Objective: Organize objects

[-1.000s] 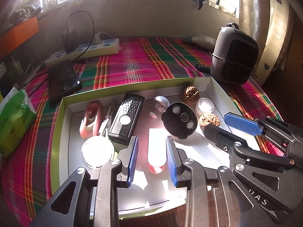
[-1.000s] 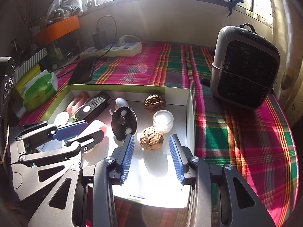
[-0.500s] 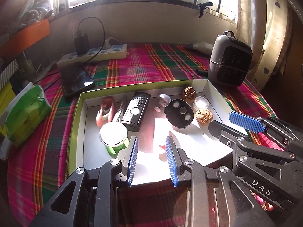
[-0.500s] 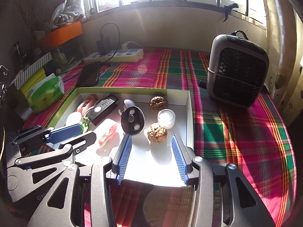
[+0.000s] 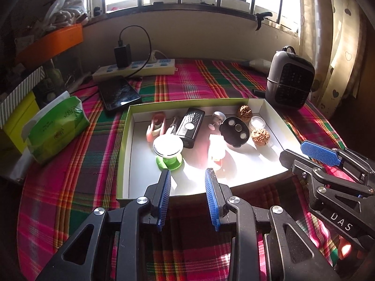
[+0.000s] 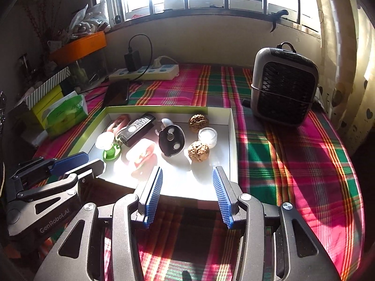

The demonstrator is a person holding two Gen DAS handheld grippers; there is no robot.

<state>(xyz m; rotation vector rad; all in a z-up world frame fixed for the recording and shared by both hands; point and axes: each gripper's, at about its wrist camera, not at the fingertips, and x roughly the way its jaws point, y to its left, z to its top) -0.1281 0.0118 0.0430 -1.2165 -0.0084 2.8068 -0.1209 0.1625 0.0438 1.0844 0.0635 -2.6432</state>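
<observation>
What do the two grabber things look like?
Both are black with triangle-shaped holes and silver screws. The left gripper and right gripper have jaws lined with ridged blue pads. White letters mark their sides: "GenRobot.AI" on the left one, "DAS" on the right. No cables show.

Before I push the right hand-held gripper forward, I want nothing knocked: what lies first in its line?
Probably the nearer walnut in the box. It sits just beyond the open right hand-held gripper, slightly right of centre; depth is unclear.
</observation>
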